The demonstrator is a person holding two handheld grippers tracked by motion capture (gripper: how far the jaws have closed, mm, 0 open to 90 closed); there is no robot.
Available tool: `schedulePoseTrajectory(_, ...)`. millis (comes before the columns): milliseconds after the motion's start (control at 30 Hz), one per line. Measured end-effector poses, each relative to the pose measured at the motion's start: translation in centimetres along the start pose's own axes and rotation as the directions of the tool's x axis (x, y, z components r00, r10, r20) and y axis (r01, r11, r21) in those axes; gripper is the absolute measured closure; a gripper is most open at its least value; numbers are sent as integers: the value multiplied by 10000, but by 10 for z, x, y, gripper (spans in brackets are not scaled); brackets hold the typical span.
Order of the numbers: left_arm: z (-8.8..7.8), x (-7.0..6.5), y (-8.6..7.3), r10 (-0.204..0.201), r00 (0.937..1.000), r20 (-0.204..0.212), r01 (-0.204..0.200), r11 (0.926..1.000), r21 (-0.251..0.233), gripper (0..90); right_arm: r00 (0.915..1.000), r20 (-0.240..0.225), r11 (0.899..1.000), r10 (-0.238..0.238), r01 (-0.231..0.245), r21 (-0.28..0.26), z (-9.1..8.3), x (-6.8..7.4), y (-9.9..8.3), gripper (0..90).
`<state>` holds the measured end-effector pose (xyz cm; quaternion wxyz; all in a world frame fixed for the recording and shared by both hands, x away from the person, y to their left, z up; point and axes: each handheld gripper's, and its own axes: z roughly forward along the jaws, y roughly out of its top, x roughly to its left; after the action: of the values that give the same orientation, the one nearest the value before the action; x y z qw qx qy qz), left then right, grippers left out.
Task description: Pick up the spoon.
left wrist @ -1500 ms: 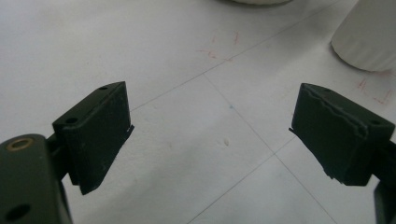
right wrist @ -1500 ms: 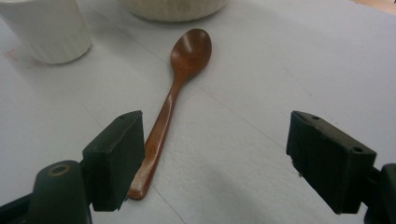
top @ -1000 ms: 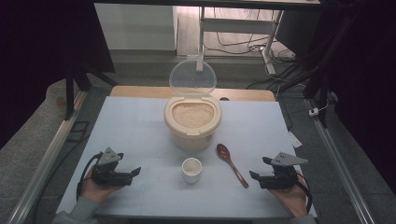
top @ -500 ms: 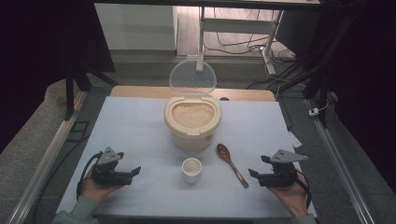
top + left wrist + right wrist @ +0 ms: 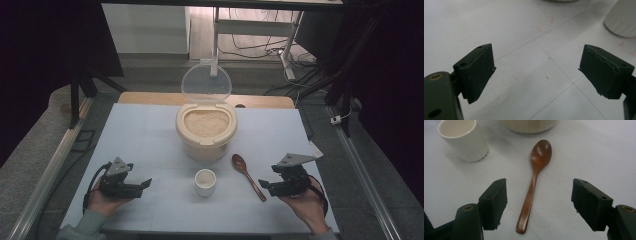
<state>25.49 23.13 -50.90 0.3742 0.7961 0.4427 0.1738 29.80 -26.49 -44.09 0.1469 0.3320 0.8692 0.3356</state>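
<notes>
lying on the table: one spoon, one cup.

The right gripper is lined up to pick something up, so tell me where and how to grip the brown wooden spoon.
Grip the brown wooden spoon at mid-handle, coming straight down from above. It lies flat on the white table, bowl towards the cream rice container, and the slim handle runs between the open right gripper jaws, so they can close across its narrow width. The round bowl is wider.

Brown wooden spoon, flat on table
</notes>
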Motion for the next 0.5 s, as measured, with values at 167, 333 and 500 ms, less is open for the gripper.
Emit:
schedulePoseTrajectory(167,1,-1,0,100,9999,-12,-100,9999,70,124,10000,72,9940,-5,-3,1091,12,7,14,299)
schedulePoseTrajectory(333,3,-1,0,130,9999,0,-130,9998,130,124,9999,129,9819,15,-39,1892,27,11,23,318)
schedulePoseTrajectory(500,5,-1,0,174,9998,11,-174,9996,217,124,9995,270,9640,134,-201,2652,40,12,26,341)
